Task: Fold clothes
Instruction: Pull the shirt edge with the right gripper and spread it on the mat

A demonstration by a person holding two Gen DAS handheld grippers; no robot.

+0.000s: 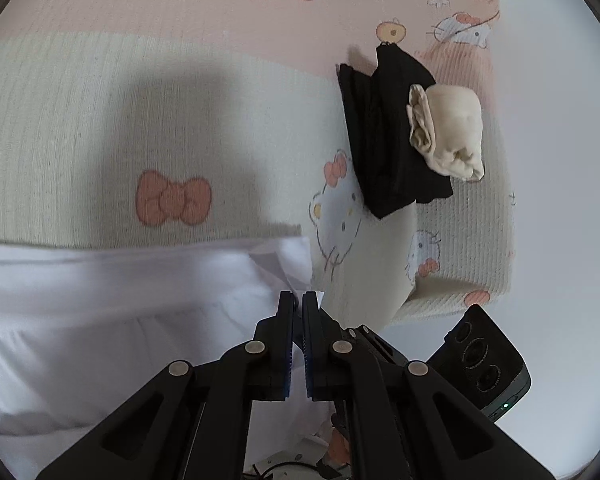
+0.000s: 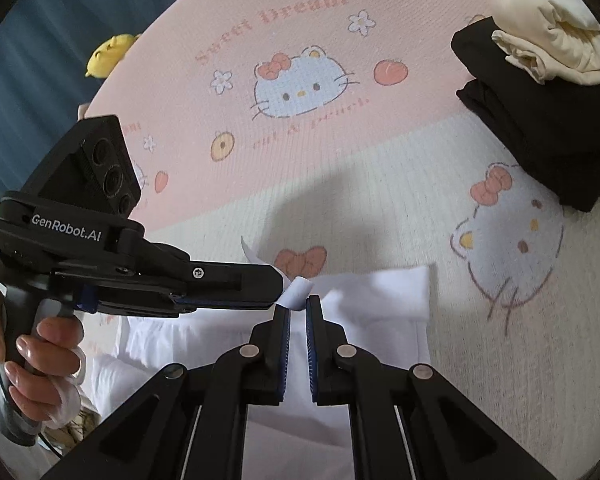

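A white garment (image 1: 100, 320) lies spread on the Hello Kitty blanket (image 1: 180, 100), and both grippers hold its near edge lifted. My left gripper (image 1: 298, 298) is shut on a fold of the white cloth. In the right wrist view the same left gripper (image 2: 278, 286) comes in from the left, held by a hand (image 2: 40, 352), and pinches a corner of the white garment (image 2: 372, 300). My right gripper (image 2: 298, 305) is shut on the cloth right beside it. The two sets of fingertips almost meet.
A folded black garment (image 1: 388, 140) with a folded cream one (image 1: 448, 132) on top sits at the blanket's right side, near the bed's edge (image 1: 504, 220). A yellow plush toy (image 2: 108, 54) lies at the far left edge, by a blue curtain (image 2: 40, 60).
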